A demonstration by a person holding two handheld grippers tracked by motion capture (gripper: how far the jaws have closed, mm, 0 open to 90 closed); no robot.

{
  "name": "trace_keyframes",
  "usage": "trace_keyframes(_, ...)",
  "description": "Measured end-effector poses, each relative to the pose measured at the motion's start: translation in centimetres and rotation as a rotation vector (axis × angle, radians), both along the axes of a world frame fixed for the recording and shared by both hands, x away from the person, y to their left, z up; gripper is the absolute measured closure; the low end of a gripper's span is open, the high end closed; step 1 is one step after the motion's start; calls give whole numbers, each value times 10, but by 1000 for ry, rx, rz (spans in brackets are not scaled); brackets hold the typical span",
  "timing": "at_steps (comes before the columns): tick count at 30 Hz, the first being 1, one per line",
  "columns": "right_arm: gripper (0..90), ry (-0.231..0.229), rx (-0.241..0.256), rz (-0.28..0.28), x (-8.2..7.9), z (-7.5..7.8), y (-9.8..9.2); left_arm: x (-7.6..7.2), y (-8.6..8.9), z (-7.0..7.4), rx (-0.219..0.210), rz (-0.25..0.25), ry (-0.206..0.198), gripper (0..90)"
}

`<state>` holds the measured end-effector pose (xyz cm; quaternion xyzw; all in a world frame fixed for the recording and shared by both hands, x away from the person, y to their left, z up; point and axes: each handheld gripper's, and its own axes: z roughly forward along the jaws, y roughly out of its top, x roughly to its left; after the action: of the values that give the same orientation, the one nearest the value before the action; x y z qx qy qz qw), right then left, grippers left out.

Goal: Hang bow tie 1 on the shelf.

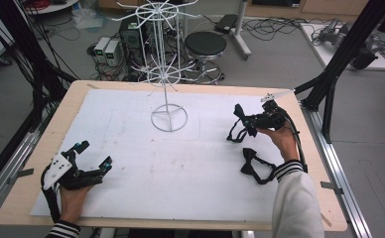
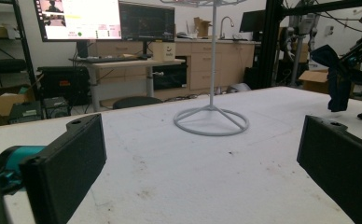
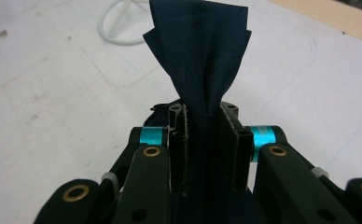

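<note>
My right gripper (image 1: 256, 120) is shut on a dark navy bow tie (image 3: 202, 46), whose fanned wing sticks out past the jaws while its strap (image 1: 236, 134) dangles toward the white mat. The same tie (image 2: 336, 77) hangs at the right edge of the left gripper view. A second black bow tie (image 1: 252, 164) lies flat on the mat beside the right forearm. A white wire display rack (image 1: 166, 64) stands at the mat's far middle, its ring base (image 2: 211, 122) ahead of my left gripper (image 1: 94, 154). That gripper rests open near the front left, with nothing between its jaws.
The white foam mat (image 1: 146, 163) covers a wooden table (image 1: 66, 106). Black frame posts (image 1: 337, 59) rise at the right rear corner. Behind the table stand a stool (image 1: 205, 44), computer boxes (image 1: 107, 49) and cables on the floor.
</note>
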<state>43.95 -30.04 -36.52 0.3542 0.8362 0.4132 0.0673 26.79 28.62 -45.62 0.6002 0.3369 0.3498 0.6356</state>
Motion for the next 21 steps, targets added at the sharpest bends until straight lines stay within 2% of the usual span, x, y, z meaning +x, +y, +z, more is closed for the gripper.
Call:
trace_keyframes(3,755,-16,16,9,-1,1,1,0,0,0,0,0,-1,17)
trace_keyframes(9,755,-59,105,29,-4,7,7,0,0,0,0,0,0,17)
trace_keyframes(11,755,-76,117,32,-4,8,9,0,0,0,0,0,-1,17)
trace_keyframes(20,755,-95,171,31,-6,15,14,0,0,0,0,-1,0,17)
trace_keyframes(21,755,-108,189,37,-7,17,16,0,0,0,-1,-1,0,17)
